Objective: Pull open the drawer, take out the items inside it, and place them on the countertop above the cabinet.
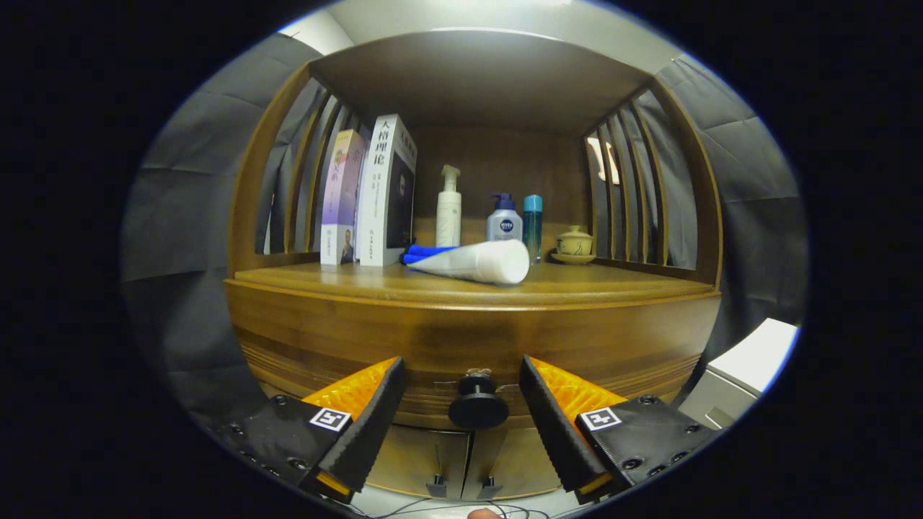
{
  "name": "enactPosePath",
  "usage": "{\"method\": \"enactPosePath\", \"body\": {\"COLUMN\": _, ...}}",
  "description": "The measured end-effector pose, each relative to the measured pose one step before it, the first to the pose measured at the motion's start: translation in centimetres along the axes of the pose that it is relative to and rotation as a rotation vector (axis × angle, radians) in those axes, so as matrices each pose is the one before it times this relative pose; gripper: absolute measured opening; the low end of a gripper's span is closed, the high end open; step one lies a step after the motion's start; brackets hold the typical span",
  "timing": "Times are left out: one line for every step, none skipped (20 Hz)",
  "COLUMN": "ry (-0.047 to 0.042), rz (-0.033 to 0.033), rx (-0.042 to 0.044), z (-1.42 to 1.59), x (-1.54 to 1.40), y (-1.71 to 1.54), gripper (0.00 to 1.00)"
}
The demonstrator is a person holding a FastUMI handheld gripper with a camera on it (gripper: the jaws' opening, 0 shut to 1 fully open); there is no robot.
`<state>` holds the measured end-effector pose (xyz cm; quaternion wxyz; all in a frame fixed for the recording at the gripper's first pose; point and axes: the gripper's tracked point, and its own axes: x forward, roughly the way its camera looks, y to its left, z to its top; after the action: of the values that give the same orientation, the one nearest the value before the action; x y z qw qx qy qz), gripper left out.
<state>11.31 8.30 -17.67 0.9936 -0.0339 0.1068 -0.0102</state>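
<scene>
The gripper (461, 393) is shown wide open and empty, with the closed drawer's knob (478, 405) lying between its fingers, untouched. On the bench (346, 280) above, a white tube (482, 261) lies sideways; a pump bottle (504, 220) behind is marked NIVEA.

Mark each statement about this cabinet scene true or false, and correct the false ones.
1. The gripper is open, with the drawer knob between its fingers. True.
2. The drawer is pulled fully out. False: it is closed.
3. A white tube lies on its side on the countertop. True.
4. The books lie flat in a stack. False: they stand upright.
5. A small lidded cup sits on a saucer beside the bottles. True.
</scene>
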Motion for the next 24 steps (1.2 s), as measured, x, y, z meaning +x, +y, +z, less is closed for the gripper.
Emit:
{"method": "enactPosePath", "body": {"ry": -0.0066, "rz": 0.00761, "rx": 0.01083, "z": 0.635, "x": -1.063, "y": -0.02, "gripper": 0.99}}
{"method": "enactPosePath", "body": {"ry": -0.00427, "rz": 0.00803, "rx": 0.01192, "z": 0.762, "x": -1.152, "y": -0.073, "gripper": 0.99}}
{"method": "enactPosePath", "body": {"ry": -0.00151, "rz": 0.00463, "rx": 0.00741, "z": 0.635, "x": -1.221, "y": -0.288, "gripper": 0.99}}
{"method": "enactPosePath", "body": {"ry": -0.00477, "rz": 0.00766, "rx": 0.00408, "z": 0.853, "x": -1.308, "y": -0.205, "gripper": 0.99}}
{"method": "enactPosePath", "body": {"ry": -0.00828, "rz": 0.00262, "rx": -0.00055, "z": 0.828, "x": -1.137, "y": -0.323, "gripper": 0.99}}
{"method": "enactPosePath", "body": {"ry": -0.00898, "rz": 0.00519, "rx": -0.00022, "z": 0.783, "x": -0.977, "y": -0.28, "gripper": 0.99}}
{"method": "enactPosePath", "body": {"ry": -0.00785, "rz": 0.00641, "rx": 0.00127, "z": 0.946, "x": -1.225, "y": -0.254, "gripper": 0.99}}
{"method": "enactPosePath", "body": {"ry": -0.00778, "rz": 0.00683, "rx": 0.00101, "z": 0.758, "x": -0.945, "y": -0.155, "gripper": 0.99}}
{"method": "enactPosePath", "body": {"ry": -0.00977, "rz": 0.00998, "rx": -0.00079, "z": 0.784, "x": -0.763, "y": 0.295, "gripper": 0.99}}
{"method": "enactPosePath", "body": {"ry": -0.0129, "rz": 0.01209, "rx": -0.00676, "z": 1.048, "x": -1.047, "y": -0.101, "gripper": 0.99}}
{"method": "enactPosePath", "body": {"ry": -0.01123, "rz": 0.00806, "rx": -0.00981, "z": 0.92, "x": -0.906, "y": -0.201, "gripper": 0.99}}
{"method": "enactPosePath", "body": {"ry": -0.00873, "rz": 0.00718, "rx": -0.01179, "z": 0.841, "x": -0.95, "y": -0.206, "gripper": 0.99}}
{"method": "enactPosePath", "body": {"ry": -0.00718, "rz": 0.00446, "rx": -0.00763, "z": 0.567, "x": -0.854, "y": -0.146, "gripper": 0.99}}
{"method": "enactPosePath", "body": {"ry": -0.00498, "rz": 0.00516, "rx": -0.00602, "z": 0.627, "x": -0.898, "y": -0.158, "gripper": 0.99}}
{"method": "enactPosePath", "body": {"ry": -0.00479, "rz": 0.0032, "rx": -0.00104, "z": 0.469, "x": -0.849, "y": -0.215, "gripper": 0.99}}
{"method": "enactPosePath", "body": {"ry": -0.00212, "rz": 0.00213, "rx": 0.00362, "z": 0.469, "x": -0.932, "y": -0.307, "gripper": 0.99}}
{"method": "enactPosePath", "body": {"ry": -0.00394, "rz": 0.00226, "rx": 0.00823, "z": 0.249, "x": -0.821, "y": -0.216, "gripper": 0.99}}
{"method": "enactPosePath", "body": {"ry": -0.00617, "rz": -0.0016, "rx": 0.00895, "z": 0.413, "x": -0.794, "y": -0.324, "gripper": 0.99}}
{"method": "enactPosePath", "body": {"ry": -0.00735, "rz": -0.00564, "rx": 0.00631, "z": 0.277, "x": -0.704, "y": -0.428, "gripper": 0.99}}
{"method": "enactPosePath", "body": {"ry": -0.00493, "rz": -0.00445, "rx": 0.00375, "z": 0.178, "x": -0.62, "y": -0.29, "gripper": 0.99}}
{"method": "enactPosePath", "body": {"ry": -0.00305, "rz": 0.00225, "rx": 0.00602, "z": 0.039, "x": -0.601, "y": -0.056, "gripper": 0.99}}
{"method": "enactPosePath", "body": {"ry": -0.00315, "rz": 0.00202, "rx": 0.00424, "z": 0.014, "x": -0.466, "y": -0.023, "gripper": 0.99}}
{"method": "enactPosePath", "body": {"ry": 0.00075, "rz": 0.00438, "rx": 0.00095, "z": -0.015, "x": -0.529, "y": -0.045, "gripper": 0.99}}
{"method": "enactPosePath", "body": {"ry": 0.00475, "rz": 0.00413, "rx": 0.0007, "z": -0.046, "x": -0.297, "y": -0.003, "gripper": 0.99}}
